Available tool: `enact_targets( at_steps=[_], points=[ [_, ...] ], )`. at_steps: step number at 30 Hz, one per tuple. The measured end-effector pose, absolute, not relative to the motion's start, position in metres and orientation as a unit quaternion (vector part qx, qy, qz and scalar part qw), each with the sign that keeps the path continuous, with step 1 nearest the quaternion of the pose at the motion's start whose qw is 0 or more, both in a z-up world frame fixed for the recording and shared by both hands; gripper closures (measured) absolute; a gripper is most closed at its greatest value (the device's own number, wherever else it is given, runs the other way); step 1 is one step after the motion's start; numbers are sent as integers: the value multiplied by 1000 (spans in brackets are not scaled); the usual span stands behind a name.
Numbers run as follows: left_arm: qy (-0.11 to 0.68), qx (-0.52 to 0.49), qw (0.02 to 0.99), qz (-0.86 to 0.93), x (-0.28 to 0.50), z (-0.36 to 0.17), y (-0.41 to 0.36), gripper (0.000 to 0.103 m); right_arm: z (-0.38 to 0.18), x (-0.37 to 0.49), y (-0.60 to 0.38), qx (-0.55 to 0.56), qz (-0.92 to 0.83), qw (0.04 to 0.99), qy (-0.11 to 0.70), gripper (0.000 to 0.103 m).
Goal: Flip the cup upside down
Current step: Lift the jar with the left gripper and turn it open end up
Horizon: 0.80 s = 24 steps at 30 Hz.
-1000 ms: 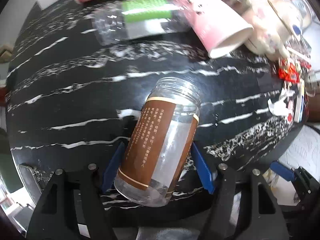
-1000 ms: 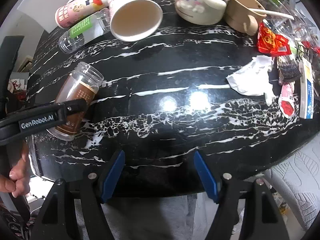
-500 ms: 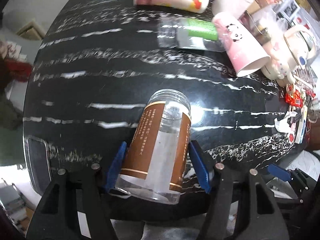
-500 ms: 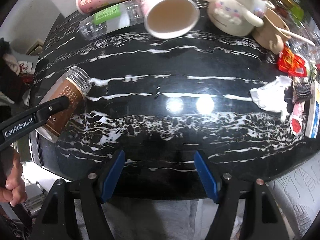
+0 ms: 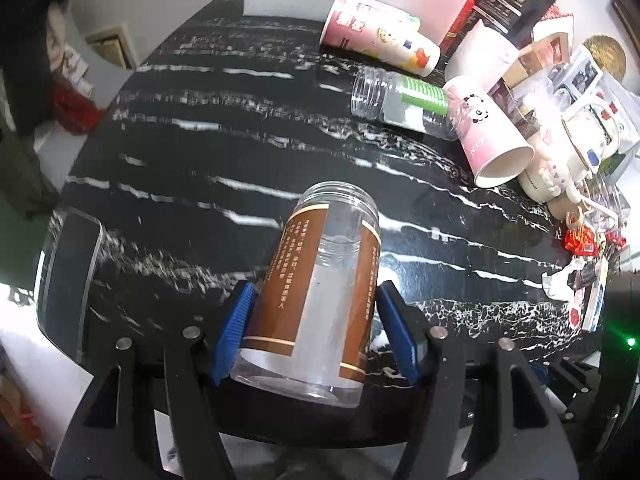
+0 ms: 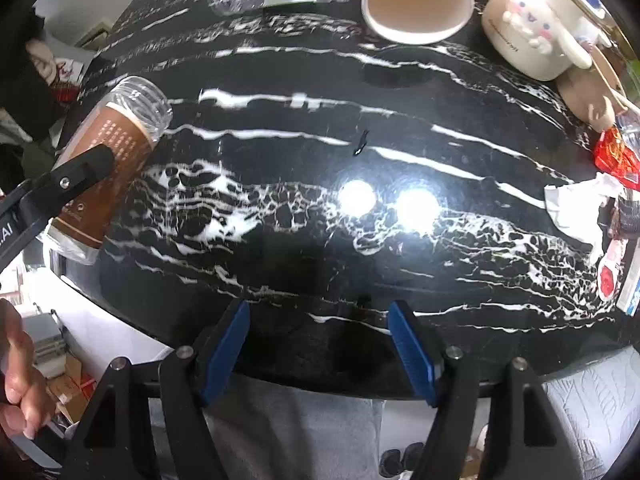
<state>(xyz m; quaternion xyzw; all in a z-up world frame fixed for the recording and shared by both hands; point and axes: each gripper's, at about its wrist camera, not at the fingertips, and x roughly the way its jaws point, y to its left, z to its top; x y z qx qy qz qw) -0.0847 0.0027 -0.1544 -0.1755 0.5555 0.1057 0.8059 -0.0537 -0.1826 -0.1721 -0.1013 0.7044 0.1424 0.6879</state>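
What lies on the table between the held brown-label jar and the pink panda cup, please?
Nothing: in the left wrist view only bare black marble table stretches between the brown-label jar, clamped by the left gripper, and the pink panda cup.

Home: cluttered marble table (image 6: 304, 152), mugs (image 6: 532, 32)

Clamped between my left jaws, the jar (image 5: 320, 296) wears a brown label (image 5: 280, 284) with columns of Chinese characters, too small for me to read. Far ahead and right of those jaws, the pink panda cup (image 5: 486, 132) shows lettering I cannot make out. My left gripper's arm (image 6: 12, 232) reads ".AI".
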Motion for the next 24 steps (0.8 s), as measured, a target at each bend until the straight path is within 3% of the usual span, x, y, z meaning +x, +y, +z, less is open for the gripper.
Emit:
enact_targets(
  at_steps=[11, 24],
  points=[
    [556, -203, 795, 129, -94, -189, -2, 42, -176, -60, -177, -133, 168, 691, 690, 31],
    [540, -195, 809, 128, -65, -191, 11, 42, -176, -30, -178, -135, 171, 692, 689, 31]
  ],
)
